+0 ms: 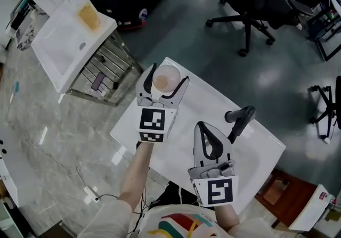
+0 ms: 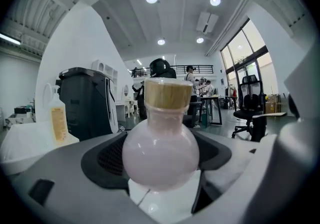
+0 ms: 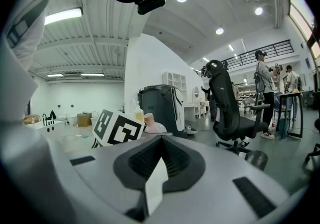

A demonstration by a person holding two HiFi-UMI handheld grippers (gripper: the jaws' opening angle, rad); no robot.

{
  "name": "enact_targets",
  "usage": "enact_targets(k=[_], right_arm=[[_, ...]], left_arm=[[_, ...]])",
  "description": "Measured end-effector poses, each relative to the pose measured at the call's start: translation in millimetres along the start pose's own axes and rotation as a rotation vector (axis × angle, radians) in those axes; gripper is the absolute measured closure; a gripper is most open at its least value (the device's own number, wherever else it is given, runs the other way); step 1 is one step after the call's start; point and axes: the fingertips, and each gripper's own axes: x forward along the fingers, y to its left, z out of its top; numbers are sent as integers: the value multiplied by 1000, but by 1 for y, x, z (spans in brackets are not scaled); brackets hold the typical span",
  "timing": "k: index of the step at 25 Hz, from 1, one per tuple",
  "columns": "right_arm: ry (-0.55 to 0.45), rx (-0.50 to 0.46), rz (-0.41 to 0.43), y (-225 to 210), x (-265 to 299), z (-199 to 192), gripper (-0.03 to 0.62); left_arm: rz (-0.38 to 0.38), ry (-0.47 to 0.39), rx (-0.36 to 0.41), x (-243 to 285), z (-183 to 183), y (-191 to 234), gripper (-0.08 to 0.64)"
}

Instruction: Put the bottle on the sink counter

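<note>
Between jaws of left claw (image 1: 169, 75), pink corked bottle (image 2: 161, 153), clamped

surface: white sink counter (image 1: 197, 98) | on it: black faucet (image 1: 240, 119); pink bottle (image 1: 167, 78) near corner

Round pink cork-stoppered bottle (image 2: 160, 150) upright, clasped in the left hand-held gripper (image 1: 169, 73)

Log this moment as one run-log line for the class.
left gripper: shut on bottle | right gripper: shut, empty | bottle: upright, corked, at far corner of white counter
</note>
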Motion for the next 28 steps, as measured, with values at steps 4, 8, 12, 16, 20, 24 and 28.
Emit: enact_targets(k=[4,8,12,16,20,24,28], right_arm=[[26,10,-12,-14,7,-11,580],[53,13,-15,-23,12,-21,580],[58,34,-19,-28,16,-27,580],[47,55,-18,-29,18,-27,580],[52,64,-10,-27,18,-30,580],[67,69,-2,-25,16,-34,581],[74,68,5,-24,17,-36,580]], left_arm=[[4,53,-14,23,-26,-1,144],[15,112,-38,41,-52,2,144],[25,173,-60,52,-74,5,146],[24,226,-76,58,-92,6,144],[17,278,-80,64,-109,5,144],[18,321,-92,67,-123,6,144],[23,360,-77,68,-132,5,146]])
